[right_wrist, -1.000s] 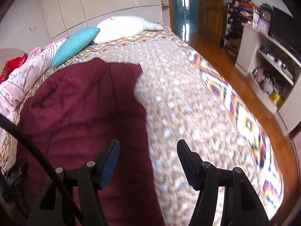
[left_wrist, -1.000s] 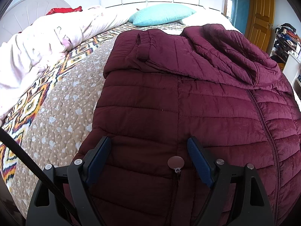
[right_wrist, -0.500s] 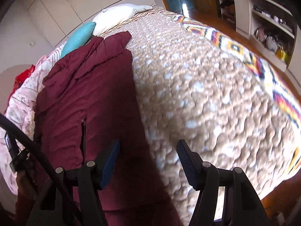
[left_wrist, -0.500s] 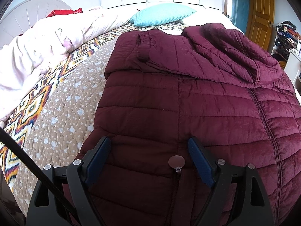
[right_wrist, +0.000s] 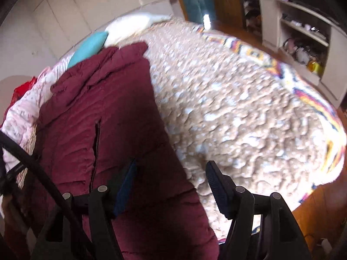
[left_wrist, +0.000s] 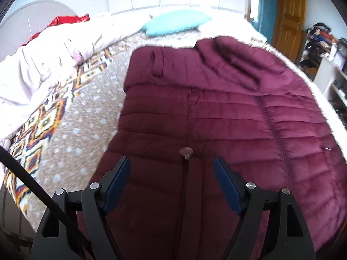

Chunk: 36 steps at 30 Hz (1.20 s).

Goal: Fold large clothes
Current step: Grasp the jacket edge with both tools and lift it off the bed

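A maroon quilted puffer jacket (left_wrist: 216, 112) lies spread on the bed, hood at the far end and sleeve folded in. It also shows in the right wrist view (right_wrist: 104, 117). My left gripper (left_wrist: 172, 169) is open and empty, just above the jacket's near left part, its jaws either side of a pocket zipper pull (left_wrist: 186, 151). My right gripper (right_wrist: 170, 173) is open and empty over the jacket's right edge, one finger over the jacket and one over the bedspread.
The bed has a beige dotted bedspread (right_wrist: 227, 99) with a patterned border. A pink-white duvet (left_wrist: 43, 65) is heaped at the left. A teal pillow (left_wrist: 175, 22) lies at the far end. White shelves (right_wrist: 303, 39) stand on the right, beyond a wooden floor.
My left gripper has drawn back slightly, so the zipper pull sits farther ahead of the jaws. My right gripper has swung and come in lower over the jacket's right edge.
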Each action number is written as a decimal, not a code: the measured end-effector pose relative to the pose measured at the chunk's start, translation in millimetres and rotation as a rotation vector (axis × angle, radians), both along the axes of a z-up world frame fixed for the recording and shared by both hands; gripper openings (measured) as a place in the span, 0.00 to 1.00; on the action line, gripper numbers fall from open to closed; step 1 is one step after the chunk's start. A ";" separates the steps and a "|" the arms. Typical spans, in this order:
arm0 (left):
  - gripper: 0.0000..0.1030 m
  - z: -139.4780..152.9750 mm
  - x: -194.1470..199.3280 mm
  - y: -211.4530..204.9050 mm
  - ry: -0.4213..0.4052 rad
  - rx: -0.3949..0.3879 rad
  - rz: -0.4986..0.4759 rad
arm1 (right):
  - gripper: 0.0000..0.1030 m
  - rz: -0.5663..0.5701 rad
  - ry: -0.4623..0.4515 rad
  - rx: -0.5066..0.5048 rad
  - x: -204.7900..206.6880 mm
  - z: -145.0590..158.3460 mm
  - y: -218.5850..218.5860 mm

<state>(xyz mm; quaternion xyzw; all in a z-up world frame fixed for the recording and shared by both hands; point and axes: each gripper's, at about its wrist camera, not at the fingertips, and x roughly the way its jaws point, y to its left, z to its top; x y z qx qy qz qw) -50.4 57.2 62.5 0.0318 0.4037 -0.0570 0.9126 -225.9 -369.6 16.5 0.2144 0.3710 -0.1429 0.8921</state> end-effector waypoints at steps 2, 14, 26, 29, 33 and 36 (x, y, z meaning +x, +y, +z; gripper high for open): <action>0.76 14.8 -20.1 12.4 -0.045 -0.015 0.001 | 0.68 -0.015 -0.043 -0.048 -12.8 12.1 4.7; 0.76 23.2 -68.7 157.1 -0.044 -0.023 0.219 | 0.68 -0.027 0.009 -0.040 -49.8 1.4 -12.9; 0.76 -45.2 -94.5 175.3 0.123 -0.250 0.105 | 0.68 0.017 0.065 0.074 -51.8 -24.4 -8.4; 0.76 -55.8 -97.9 172.0 0.142 -0.297 0.087 | 0.69 0.035 0.076 0.142 -53.0 -34.2 -6.8; 0.76 -60.2 -101.9 175.0 0.149 -0.357 0.077 | 0.70 0.057 0.088 0.226 -58.3 -49.2 -6.4; 0.76 -64.9 -108.1 172.1 0.172 -0.397 0.049 | 0.70 0.068 0.094 0.284 -64.8 -60.5 -4.3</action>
